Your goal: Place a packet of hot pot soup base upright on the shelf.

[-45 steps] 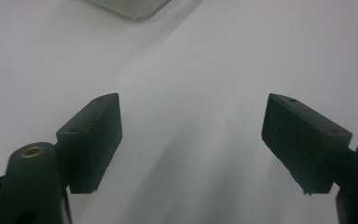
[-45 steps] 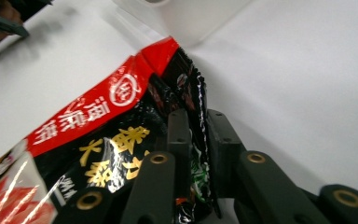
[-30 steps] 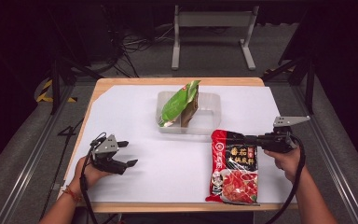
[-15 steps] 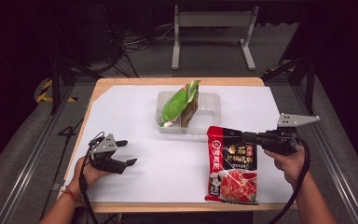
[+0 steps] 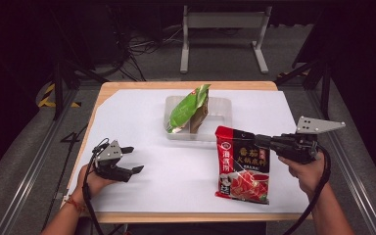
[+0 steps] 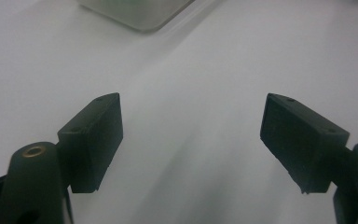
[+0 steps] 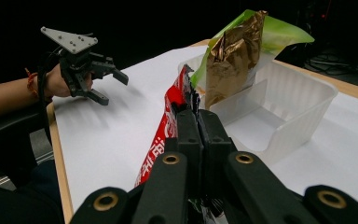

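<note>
A red hot-pot seasoning packet [image 5: 242, 164] lies at the right front of the white table, its top edge lifted. My right gripper [image 5: 260, 141] is shut on that top edge; the right gripper view shows the packet [image 7: 167, 128] pinched between the closed jaws of the gripper [image 7: 196, 116]. Just beyond it stands a clear two-compartment tray [image 5: 225, 110]. A green bag [image 5: 186, 110] and a brown-gold bag [image 5: 200, 117] lean in its left compartment. My left gripper [image 5: 132, 159] rests open at the left front, with nothing between its jaws [image 6: 191, 135].
The tray's right compartment [image 7: 256, 128] holds nothing. A corner of the tray [image 6: 135, 14] appears ahead of the left gripper. The white sheet [image 5: 176, 166] covers the wooden tabletop, whose front edge [image 5: 176, 218] is near both hands. Dark floor and metal stands surround the table.
My right gripper has drawn the red packet's top edge up and a little left toward the tray. The left hand and its gripper have stayed put.
</note>
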